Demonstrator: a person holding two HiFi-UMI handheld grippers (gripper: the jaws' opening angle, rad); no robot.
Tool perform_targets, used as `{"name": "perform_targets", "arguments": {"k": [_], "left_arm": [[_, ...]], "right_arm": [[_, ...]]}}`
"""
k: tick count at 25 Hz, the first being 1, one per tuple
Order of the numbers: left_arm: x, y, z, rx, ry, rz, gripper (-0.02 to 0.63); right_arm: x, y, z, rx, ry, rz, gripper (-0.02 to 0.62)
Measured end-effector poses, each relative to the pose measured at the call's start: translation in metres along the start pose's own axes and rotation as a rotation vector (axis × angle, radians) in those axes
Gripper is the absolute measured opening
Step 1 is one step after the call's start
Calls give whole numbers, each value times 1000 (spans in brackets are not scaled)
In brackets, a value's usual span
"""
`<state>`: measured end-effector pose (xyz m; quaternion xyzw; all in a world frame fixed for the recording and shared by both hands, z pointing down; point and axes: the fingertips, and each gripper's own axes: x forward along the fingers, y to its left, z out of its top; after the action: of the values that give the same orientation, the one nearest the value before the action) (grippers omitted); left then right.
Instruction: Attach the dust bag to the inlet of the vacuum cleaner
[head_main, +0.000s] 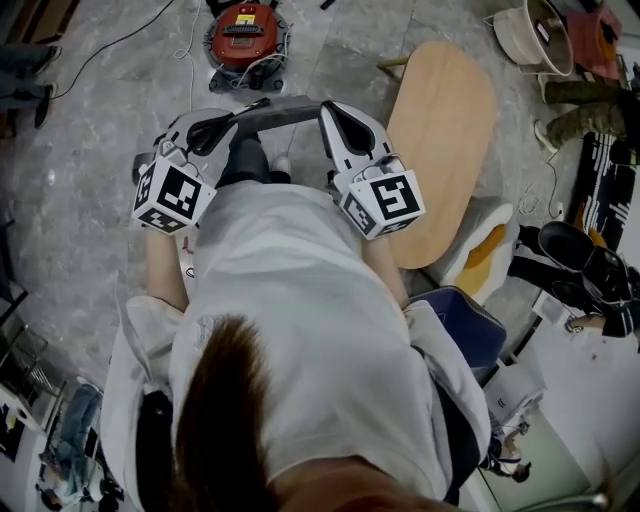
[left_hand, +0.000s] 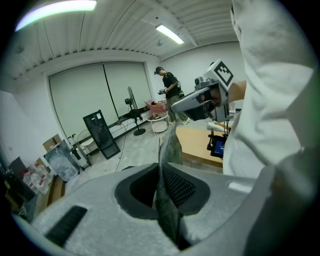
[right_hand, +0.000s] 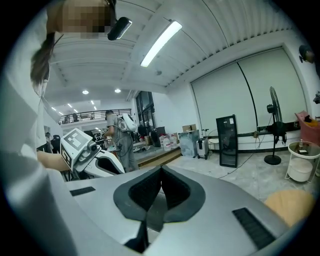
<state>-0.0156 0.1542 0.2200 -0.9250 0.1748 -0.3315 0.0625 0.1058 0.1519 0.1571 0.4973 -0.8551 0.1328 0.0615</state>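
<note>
Left gripper (head_main: 258, 104) and right gripper (head_main: 326, 108) side by side, jaws clamped.

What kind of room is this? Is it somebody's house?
Probably a workshop or lab hall, not a house: long ceiling lights, a standing fan, and a red vacuum cleaner on the bare stone floor.

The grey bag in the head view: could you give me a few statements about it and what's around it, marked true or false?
1. The left tool grips the dust bag. True.
2. The dust bag sits on the red vacuum cleaner. False: both tools hold it up, apart from the vacuum cleaner.
3. The right tool is wide open. False: it is shut on the bag.
4. A wooden table stands on the person's right. True.
</note>
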Motion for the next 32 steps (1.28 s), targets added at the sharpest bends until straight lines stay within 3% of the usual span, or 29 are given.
{"name": "perform_targets", "arguments": {"k": [10, 19, 28, 32], "left_arm": [[32, 74, -24, 32, -11, -157, 38], [39, 129, -36, 73, -38, -220, 38], [36, 143, -36, 89, -37, -238, 38], [35, 143, -35, 90, -45, -245, 38]], "right_arm": [[97, -19, 34, 32, 6, -72, 2], [145, -26, 51, 37, 0, -143, 2], [158, -18, 56, 15, 26, -113, 17], [166, -10, 55, -36, 51, -54, 28]]}}
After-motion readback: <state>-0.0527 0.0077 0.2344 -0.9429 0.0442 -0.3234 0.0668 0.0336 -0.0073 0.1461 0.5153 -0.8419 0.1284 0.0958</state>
